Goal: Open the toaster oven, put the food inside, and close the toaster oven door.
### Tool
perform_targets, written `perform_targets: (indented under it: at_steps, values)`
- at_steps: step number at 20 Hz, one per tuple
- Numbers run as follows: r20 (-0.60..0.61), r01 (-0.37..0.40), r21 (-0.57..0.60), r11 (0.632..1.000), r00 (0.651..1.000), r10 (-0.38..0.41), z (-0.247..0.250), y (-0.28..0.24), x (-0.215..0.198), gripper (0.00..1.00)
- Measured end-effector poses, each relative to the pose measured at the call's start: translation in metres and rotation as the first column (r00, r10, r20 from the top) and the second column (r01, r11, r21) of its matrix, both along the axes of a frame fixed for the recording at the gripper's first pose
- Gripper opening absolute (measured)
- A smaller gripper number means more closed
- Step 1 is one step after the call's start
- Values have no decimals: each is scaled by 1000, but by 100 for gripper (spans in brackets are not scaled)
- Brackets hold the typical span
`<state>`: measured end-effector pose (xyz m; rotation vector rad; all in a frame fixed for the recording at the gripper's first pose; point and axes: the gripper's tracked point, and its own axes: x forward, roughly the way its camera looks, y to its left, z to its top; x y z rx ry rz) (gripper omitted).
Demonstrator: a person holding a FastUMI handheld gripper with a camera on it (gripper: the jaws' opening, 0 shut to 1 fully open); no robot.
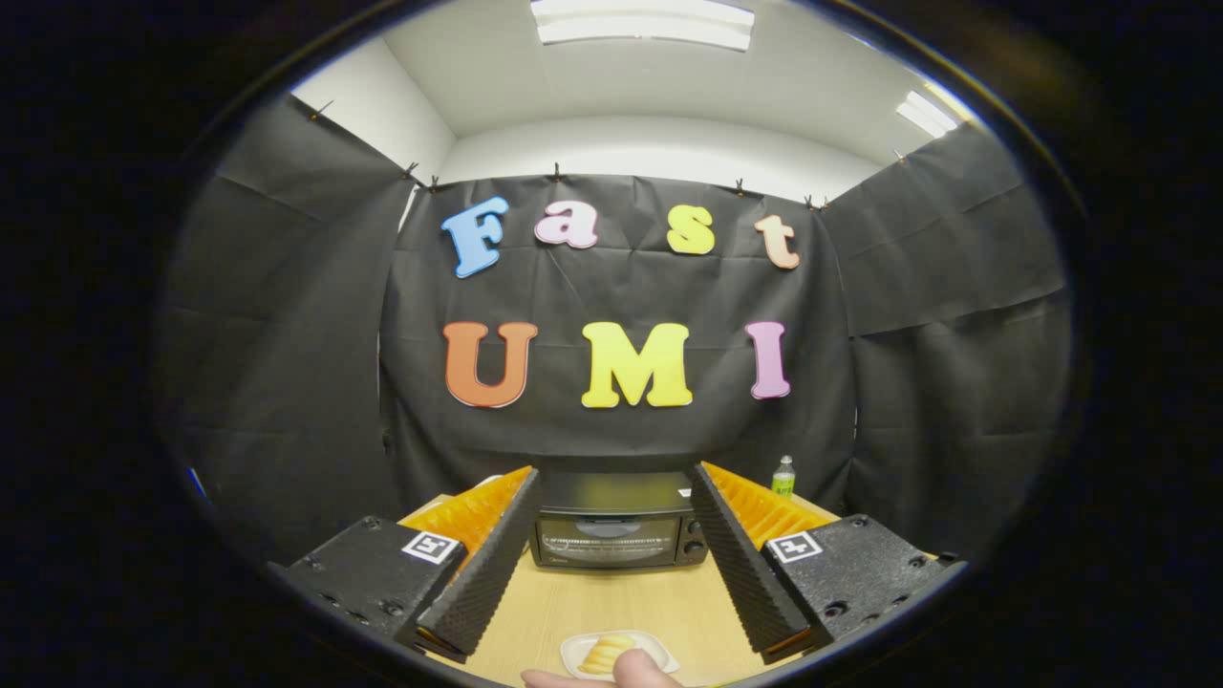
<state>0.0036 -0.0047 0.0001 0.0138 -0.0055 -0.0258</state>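
Note:
A black toaster oven (619,528) stands at the far side of the wooden table (621,602), its glass door closed, with knobs on its right side. It lies beyond my fingertips, seen in the gap between them. My gripper (612,476) is open, its two fingers spread wide with nothing between them. Near the table's front edge, below and between the fingers, sits a small white plate (659,657) holding yellow food (606,655). A person's finger (638,670) touches the plate from the near side.
A small green-labelled bottle (783,476) stands at the back right, beside the oven and near the booth's black cloth wall. Bare tabletop stretches between the plate and the oven.

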Motion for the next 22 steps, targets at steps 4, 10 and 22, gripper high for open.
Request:
perform_targets:
  at_steps: [4, 10, 22]
  values:
    - [-6, 4, 6, 1000, 1000, -4, -2, -1, 1, 100]
    - [4, 30, 17, 999, 1000, -30, 0, -8, 2, 100]
    - [24, 50, 18, 999, 998, -51, -9, -24, 9, 100]
